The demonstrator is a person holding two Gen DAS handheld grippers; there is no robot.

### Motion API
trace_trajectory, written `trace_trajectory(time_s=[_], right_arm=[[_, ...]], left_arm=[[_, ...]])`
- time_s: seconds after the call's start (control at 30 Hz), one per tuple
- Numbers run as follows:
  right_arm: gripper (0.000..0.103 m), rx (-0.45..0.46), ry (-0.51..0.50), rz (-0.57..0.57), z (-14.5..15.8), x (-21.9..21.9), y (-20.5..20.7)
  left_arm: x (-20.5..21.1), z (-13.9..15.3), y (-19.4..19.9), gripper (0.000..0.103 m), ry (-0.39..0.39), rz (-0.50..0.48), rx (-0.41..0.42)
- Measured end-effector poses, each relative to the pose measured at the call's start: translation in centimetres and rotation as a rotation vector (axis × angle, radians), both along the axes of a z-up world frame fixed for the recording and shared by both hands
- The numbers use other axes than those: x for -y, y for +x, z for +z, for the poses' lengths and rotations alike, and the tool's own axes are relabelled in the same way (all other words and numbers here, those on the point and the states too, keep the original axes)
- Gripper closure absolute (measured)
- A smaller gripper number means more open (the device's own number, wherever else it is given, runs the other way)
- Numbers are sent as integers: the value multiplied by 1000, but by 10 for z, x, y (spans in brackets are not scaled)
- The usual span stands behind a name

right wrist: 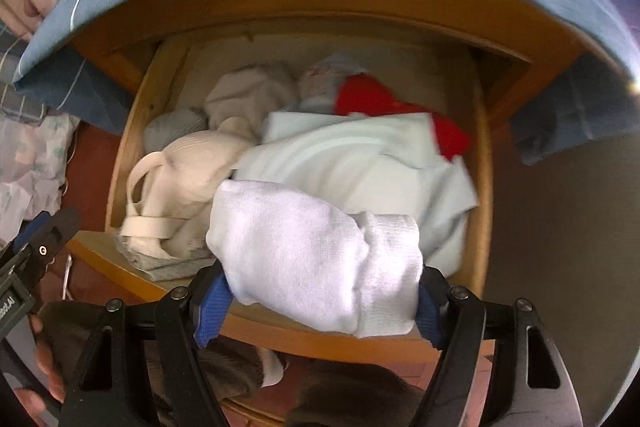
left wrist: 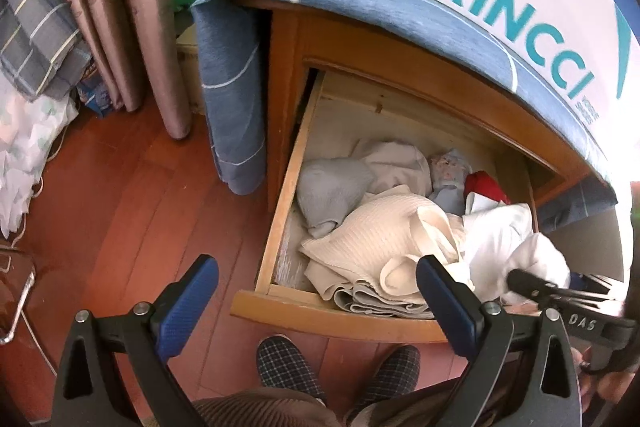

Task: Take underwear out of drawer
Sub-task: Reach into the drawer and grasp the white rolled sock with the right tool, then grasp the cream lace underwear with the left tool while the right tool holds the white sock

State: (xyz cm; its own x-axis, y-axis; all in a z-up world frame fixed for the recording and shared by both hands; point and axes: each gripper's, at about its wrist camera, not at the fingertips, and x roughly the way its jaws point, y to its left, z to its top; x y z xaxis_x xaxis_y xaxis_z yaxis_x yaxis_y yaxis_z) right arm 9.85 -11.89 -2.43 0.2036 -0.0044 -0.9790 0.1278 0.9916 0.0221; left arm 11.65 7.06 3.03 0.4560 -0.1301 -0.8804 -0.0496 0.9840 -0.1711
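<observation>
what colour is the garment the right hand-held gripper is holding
White: the folded garment clamped in the right hand-held gripper shows best in the right wrist view.

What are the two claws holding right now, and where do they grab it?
The right claw pinches a folded white knitted cloth bundle by its two sides, above the open wooden drawer. The left claw is open and holds nothing.

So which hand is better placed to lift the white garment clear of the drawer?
The right. Its gripper already has the white garment between its fingers, above the drawer front. The left gripper is open and empty, near the front edge.
</observation>
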Motion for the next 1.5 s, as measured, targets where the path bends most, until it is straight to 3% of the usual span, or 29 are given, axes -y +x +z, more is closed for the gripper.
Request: trace_trajectory(time_s=[0.1,0.2,0.43,0.83,1.1,1.27,1.5], right_arm=[[30,21,-40,-20,4,11,-8],[30,44,-15,-63,8,22,-17],[30,41,-71,-32,12,30,-26],[30,12,-10,-21,2,47,-32],[30,-1,-9,-19,0,43,-32],[30,-9,8,-27,-1,45,-31],[30,-21,8,-19,-3,44,-30]], left_arm=[[9,2,-1,1,37,-35,10],[15,3,-2,1,59,-55,21],[20,4,-3,1,82,-79,26],[48,16,0,1,159,-209,63],[74,0,30,1,87,-274,-100],[91,-23,48,1,152,-277,-185],[98,-55,60,1,175,-269,-274]])
